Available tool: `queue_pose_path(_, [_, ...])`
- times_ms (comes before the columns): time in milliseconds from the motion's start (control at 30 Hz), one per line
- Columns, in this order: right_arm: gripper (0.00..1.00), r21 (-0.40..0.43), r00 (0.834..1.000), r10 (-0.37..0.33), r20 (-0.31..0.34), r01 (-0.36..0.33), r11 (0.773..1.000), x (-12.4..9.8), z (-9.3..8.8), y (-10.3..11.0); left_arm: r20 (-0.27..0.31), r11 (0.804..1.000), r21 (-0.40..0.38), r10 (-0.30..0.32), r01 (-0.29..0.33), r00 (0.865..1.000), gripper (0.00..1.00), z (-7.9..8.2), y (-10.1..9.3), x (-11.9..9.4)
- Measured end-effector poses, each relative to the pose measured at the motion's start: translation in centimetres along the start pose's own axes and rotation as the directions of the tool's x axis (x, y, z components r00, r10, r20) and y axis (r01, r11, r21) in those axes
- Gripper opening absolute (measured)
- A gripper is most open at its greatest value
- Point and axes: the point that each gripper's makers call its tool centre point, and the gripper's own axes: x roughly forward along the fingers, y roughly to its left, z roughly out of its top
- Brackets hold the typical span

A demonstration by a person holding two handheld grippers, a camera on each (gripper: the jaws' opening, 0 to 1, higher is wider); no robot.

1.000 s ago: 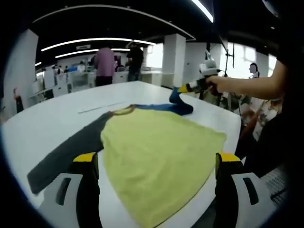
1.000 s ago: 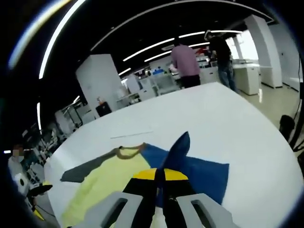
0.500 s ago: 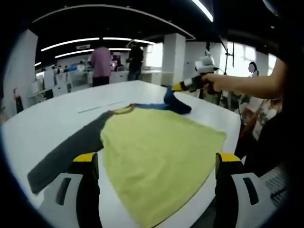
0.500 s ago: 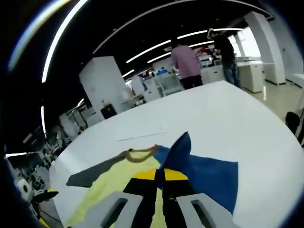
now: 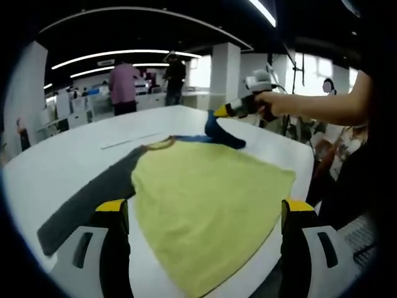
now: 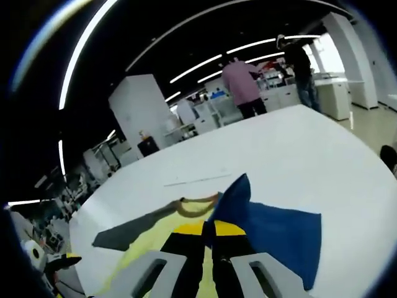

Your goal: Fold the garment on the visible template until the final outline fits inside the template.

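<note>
Looking along the left gripper (image 5: 205, 217) in the left gripper view, its two yellow-tipped jaws stand wide apart with nothing between them, low over the near edge of the white table (image 5: 68, 155); the garment (image 5: 205, 192) lies spread flat on that table, yellow body toward the camera, grey sleeve (image 5: 87, 198) stretched out to the left; at the far side the right gripper (image 5: 218, 112), held in a person's hand (image 5: 263, 102), lifts the blue sleeve (image 5: 220, 133) up off the table; two people (image 5: 124, 87) stand beyond the table.

In the right gripper view, the right gripper (image 6: 209, 233) has its jaws closed together on a raised peak of the blue sleeve (image 6: 273, 233); the rest of that sleeve lies on the table (image 6: 298, 149) to the right; the yellow body (image 6: 155, 239) and brown neckline sit just left of the jaws, the grey sleeve (image 6: 130, 230) beyond them.
</note>
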Motion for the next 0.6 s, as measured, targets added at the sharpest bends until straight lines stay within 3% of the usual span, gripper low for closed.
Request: queue_pose_path(600, [0.0,0.017,0.998,0.052,-0.018,-0.052,0.998,3.2,-0.1,2.6,-0.007,1.0,0.005,0.007,-0.007,1.0,0.99,0.1,-0.2,-0.2])
